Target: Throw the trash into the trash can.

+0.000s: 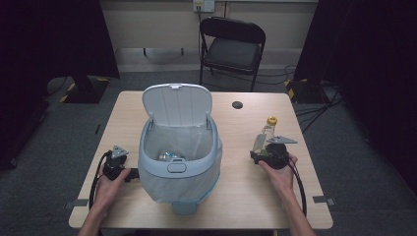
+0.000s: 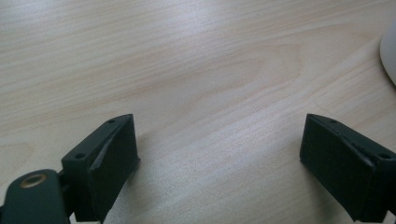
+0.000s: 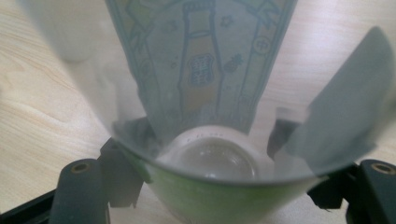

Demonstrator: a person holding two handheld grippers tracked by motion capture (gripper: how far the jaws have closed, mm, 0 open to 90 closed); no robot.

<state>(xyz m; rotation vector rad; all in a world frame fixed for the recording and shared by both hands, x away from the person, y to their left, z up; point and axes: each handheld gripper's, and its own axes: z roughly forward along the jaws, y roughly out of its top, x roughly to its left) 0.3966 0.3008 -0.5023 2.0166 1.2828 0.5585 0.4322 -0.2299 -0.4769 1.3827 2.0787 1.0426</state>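
Clear plastic bottle (image 1: 264, 136) with yellow cap lies on its side near the right edge of the tabletop (image 1: 236, 201), cap pointing toward the far edge, base toward the person. Right gripper (image 1: 261, 153) set around the base end; in the right gripper view the bottle's clear base and green label edge (image 3: 219, 196) sit between the two black jaws, which stand wide at either side of it; whether the pads press on it, cannot tell. Printed label with a bottle drawing runs up the body. White lidded bin (image 1: 178, 147) stands mid-tabletop, lid tipped up and back, liner bag draped over its rim, some items inside. Left gripper (image 1: 129, 174) rests near the left edge just beside the bin; jaws wide apart, bare wood between them, holding nothing
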